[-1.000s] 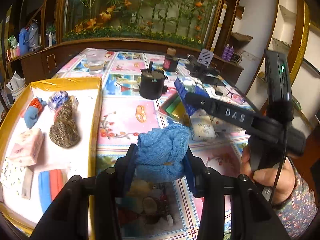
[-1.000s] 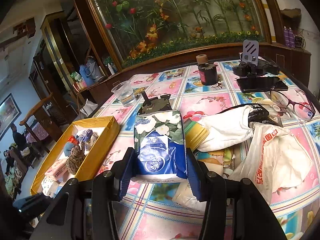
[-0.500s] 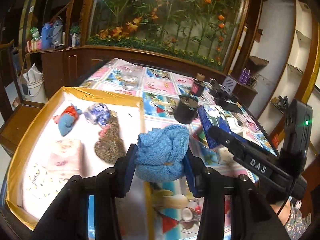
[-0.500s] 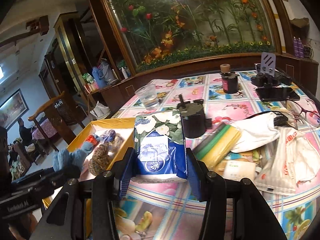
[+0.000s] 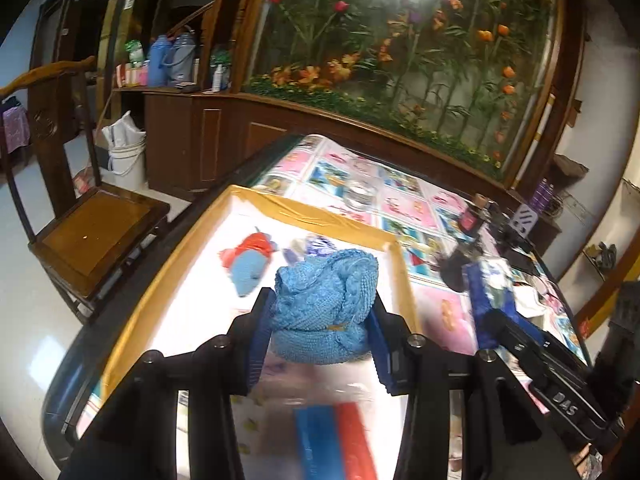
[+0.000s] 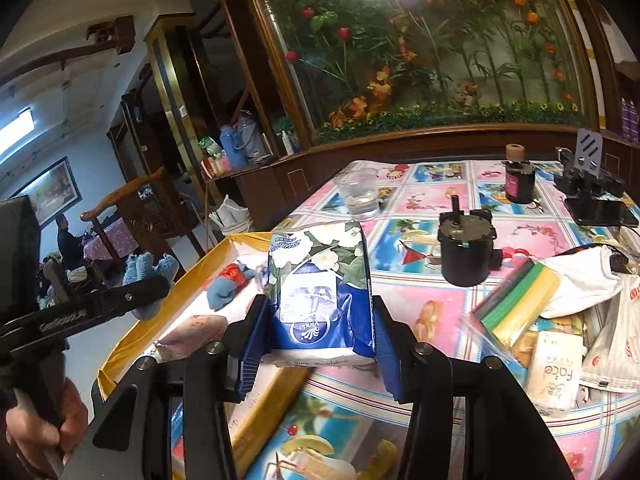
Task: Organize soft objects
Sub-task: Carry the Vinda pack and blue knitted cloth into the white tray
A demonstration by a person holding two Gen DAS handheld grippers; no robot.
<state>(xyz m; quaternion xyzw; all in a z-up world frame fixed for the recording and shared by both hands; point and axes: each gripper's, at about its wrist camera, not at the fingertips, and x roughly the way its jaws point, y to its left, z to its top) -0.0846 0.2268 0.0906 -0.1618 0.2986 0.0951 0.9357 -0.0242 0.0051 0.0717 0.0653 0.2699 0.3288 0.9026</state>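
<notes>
Left gripper is clamped on the blue knit cloth, held over the yellow-rimmed tray; right gripper squeezes the tissue pack at the tray's near edge. Risk: both tools converge on one tray and could collide (they're already close). Farther in, a drop could land on the red-and-blue toy.

Counted items, both views combined:

- Grippers: two, the left gripper and the right gripper.
- Blue knitted item: one.
- Tissue pack: one.
- Yellow-rimmed tray: one.
- Red-and-blue soft toy: one.
- Clear cup: one.
- Wooden chair: one.
- Black motor: one.
</notes>
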